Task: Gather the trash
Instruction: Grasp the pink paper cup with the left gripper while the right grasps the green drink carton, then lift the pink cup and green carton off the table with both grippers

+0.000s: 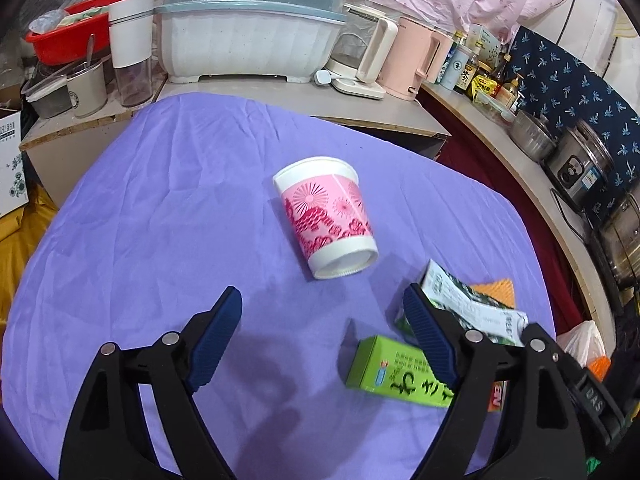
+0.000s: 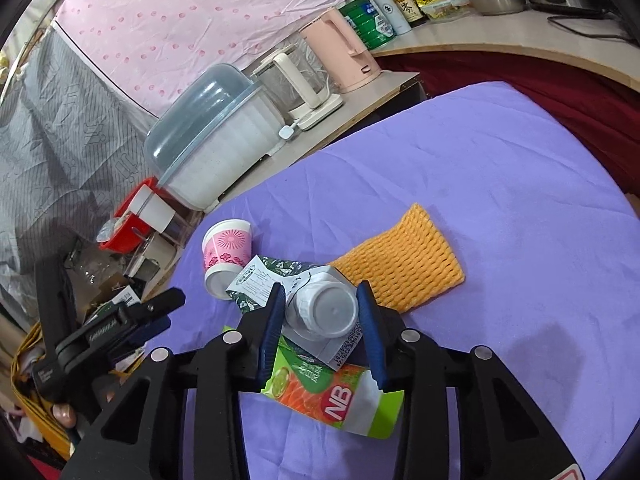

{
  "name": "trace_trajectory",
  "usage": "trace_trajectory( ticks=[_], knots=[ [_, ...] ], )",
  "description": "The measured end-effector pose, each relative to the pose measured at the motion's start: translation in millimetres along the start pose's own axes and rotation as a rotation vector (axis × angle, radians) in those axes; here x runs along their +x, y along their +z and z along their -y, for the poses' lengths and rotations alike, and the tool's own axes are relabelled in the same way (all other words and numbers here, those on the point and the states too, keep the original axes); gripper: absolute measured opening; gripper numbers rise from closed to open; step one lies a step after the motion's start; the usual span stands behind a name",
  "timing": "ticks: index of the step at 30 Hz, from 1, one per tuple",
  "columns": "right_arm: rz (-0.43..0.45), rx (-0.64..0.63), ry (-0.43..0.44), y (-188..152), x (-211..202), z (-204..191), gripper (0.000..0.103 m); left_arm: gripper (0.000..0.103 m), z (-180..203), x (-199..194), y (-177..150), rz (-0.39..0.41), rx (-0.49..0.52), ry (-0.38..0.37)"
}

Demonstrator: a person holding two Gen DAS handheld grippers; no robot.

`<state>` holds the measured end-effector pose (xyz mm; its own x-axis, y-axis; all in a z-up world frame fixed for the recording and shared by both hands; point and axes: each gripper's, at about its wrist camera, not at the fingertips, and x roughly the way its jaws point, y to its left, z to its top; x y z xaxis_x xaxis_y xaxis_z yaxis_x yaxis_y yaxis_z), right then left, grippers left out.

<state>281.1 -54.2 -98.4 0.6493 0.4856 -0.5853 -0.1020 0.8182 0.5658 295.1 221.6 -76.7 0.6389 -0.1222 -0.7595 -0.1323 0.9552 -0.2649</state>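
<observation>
A pink-and-white paper cup lies on its side on the purple cloth. My left gripper hovers open just short of the cup, with nothing between its fingers. By its right finger lie a green box and a green-and-white carton. In the right wrist view my right gripper is shut on that carton, with both pads against its white capped end. Under the carton lies a green snack packet, and an orange foam net lies just beyond. The cup is to the left.
A counter behind the table holds a covered dish rack, a glass kettle, a pink kettle and a red basin. The right-hand counter carries bottles and steel pots. A cardboard box stands at the left.
</observation>
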Motion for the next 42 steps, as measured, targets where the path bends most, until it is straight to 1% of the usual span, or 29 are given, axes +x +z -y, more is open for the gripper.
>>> trace_trajectory(
  ticks=[3,7,11,12,13,14,16,19,21,23,26,31,34,39,42],
  knots=[
    [0.010,0.003,-0.011,0,-4,1,0.035,0.081,5,15,9,-0.014,-0.012,0.011],
    [0.033,0.014,-0.016,2,-8,2,0.035,0.081,10,38,21,-0.036,-0.015,0.030],
    [0.033,0.032,-0.014,9,-5,5,0.035,0.079,12,59,30,-0.061,-0.020,0.059],
    [0.033,0.031,-0.014,10,-4,4,0.035,0.072,11,63,30,-0.070,-0.020,0.061],
    [0.031,0.031,-0.016,11,-3,4,0.035,0.062,12,66,30,-0.078,-0.016,0.060],
    [0.029,0.032,-0.016,12,-2,4,0.035,0.057,12,69,29,-0.092,-0.006,0.066],
    [0.027,0.036,-0.019,14,-3,3,0.035,0.055,13,68,26,-0.094,0.003,0.069],
    [0.024,0.037,-0.027,16,-5,0,0.035,0.054,17,55,20,-0.060,0.033,0.097],
    [0.026,0.033,-0.031,16,-9,-3,0.029,0.054,18,43,16,-0.049,0.039,0.101],
    [0.031,0.029,-0.026,17,-16,-8,0.029,0.054,18,29,11,-0.037,0.038,0.099],
    [0.038,-0.006,-0.071,17,-23,-16,0.029,0.054,18,11,5,-0.030,0.031,0.090],
    [0.036,-0.012,-0.070,7,-39,-18,0.029,0.054,22,-17,-12,-0.027,0.030,0.075],
    [0.046,0.002,-0.065,0,-53,-17,0.029,0.054,28,-30,-23,-0.023,0.043,0.081],
    [0.066,0.012,-0.073,-11,-82,-17,0.028,0.054,39,-55,-42,-0.029,0.054,0.045],
    [0.073,0.010,-0.085,-23,-97,-16,0.028,0.054,49,-70,-59,-0.030,0.079,0.026]
  ],
)
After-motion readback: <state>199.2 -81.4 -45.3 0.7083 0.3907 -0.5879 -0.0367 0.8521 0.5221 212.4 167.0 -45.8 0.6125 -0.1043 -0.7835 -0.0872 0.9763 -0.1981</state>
